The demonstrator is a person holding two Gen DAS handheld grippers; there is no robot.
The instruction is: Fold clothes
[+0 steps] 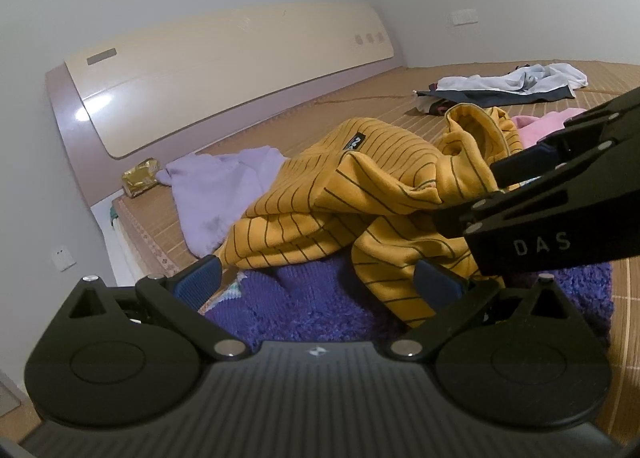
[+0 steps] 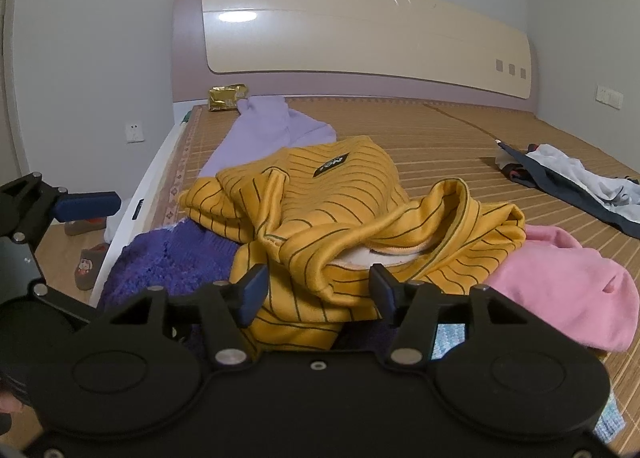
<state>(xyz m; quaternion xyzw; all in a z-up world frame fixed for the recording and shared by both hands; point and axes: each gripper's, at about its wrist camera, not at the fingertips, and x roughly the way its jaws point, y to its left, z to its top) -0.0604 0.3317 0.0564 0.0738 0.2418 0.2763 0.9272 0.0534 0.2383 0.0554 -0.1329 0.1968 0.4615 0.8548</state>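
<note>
Bed (image 2: 460, 126) with a bamboo mat, clothes heaped at the near edge. Yellow top (image 2: 344, 214) sits crumpled on the pile, over the purple knit (image 2: 172, 258), beside the pink piece (image 2: 560, 290).

Step in hand, my read: get a hold on the yellow top to lift it clear and spread it. Take the hem or a shoulder seam, not a bunched fold. Grab one layer only, keep the knit out of it. Pull the corners apart before laying it flat on open mat.

Left gripper (image 1: 320, 278): wide open, holds nothing, yellow cloth lies between the pads without contact I can see.
Right gripper (image 2: 318, 288): about half open, fold of the yellow top between the pads, not pinched as far as I can tell.

Count:
- bed: 1
- headboard (image 2: 360, 30): 1
- garments: 5 visible – yellow, purple knit, lilac (image 2: 272, 126), pink, white/navy heap (image 2: 580, 186) (may be more than one)
- slippers (image 2: 90, 262) on floor: 2
- gold packet (image 2: 226, 96): 1
</note>
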